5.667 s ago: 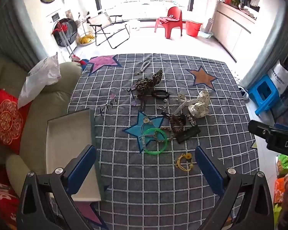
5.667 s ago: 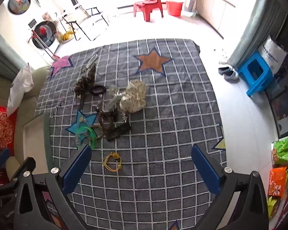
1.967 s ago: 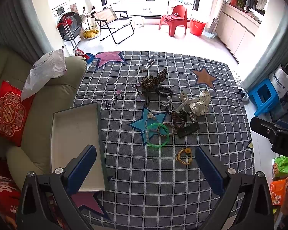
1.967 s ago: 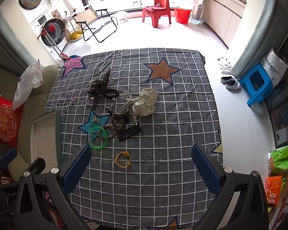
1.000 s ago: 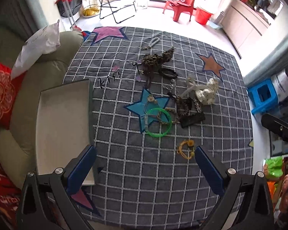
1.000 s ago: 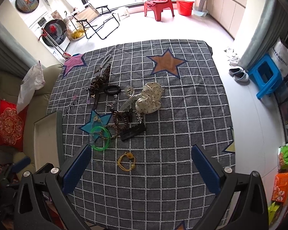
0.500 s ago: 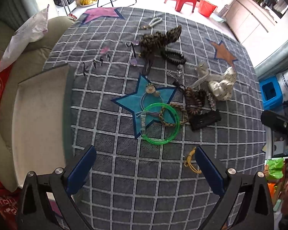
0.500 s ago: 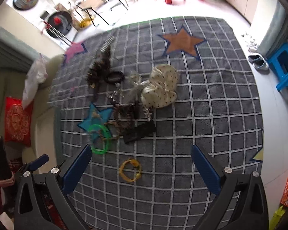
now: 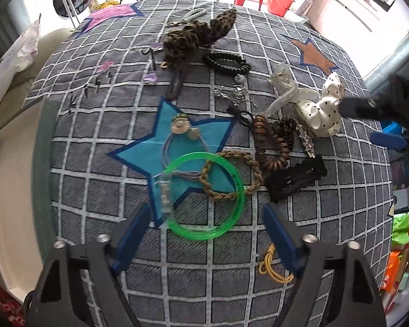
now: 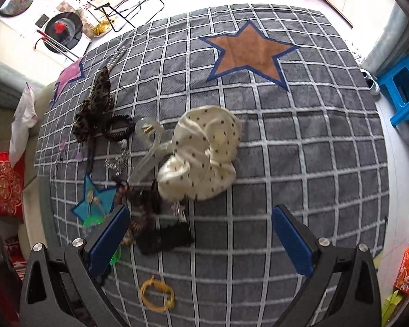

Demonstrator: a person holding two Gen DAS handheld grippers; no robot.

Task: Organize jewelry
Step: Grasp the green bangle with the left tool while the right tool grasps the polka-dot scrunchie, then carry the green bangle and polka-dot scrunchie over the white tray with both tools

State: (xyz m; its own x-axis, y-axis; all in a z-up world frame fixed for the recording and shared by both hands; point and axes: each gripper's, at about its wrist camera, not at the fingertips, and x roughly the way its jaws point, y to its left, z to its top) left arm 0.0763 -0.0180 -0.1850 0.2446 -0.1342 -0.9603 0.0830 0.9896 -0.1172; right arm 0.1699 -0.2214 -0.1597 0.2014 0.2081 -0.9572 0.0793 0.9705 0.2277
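Hair ties, bangles and clips lie piled on a grey checked cloth (image 9: 231,269). In the left wrist view my open left gripper (image 9: 204,234) hangs just above a green bangle (image 9: 204,196), which overlaps a braided tan band (image 9: 231,177). A brown coil tie (image 9: 271,144), a black clip (image 9: 297,178) and a yellow tie (image 9: 272,268) lie nearby. In the right wrist view my open right gripper (image 10: 201,234) hovers over a white dotted bow (image 10: 201,152), with the black clip (image 10: 163,237) and the yellow tie (image 10: 156,294) below it.
A white tray (image 9: 11,179) sits at the cloth's left edge on a sofa. A leopard scrunchie (image 9: 196,35), a black coil tie (image 9: 226,62) and a pearl string (image 9: 193,15) lie farther back. A blue stool (image 10: 403,90) stands to the right of the table.
Both grippers have dropped much closer to the cloth. The left has come down over the green bangle, the right over the white dotted bow. Both stay open.
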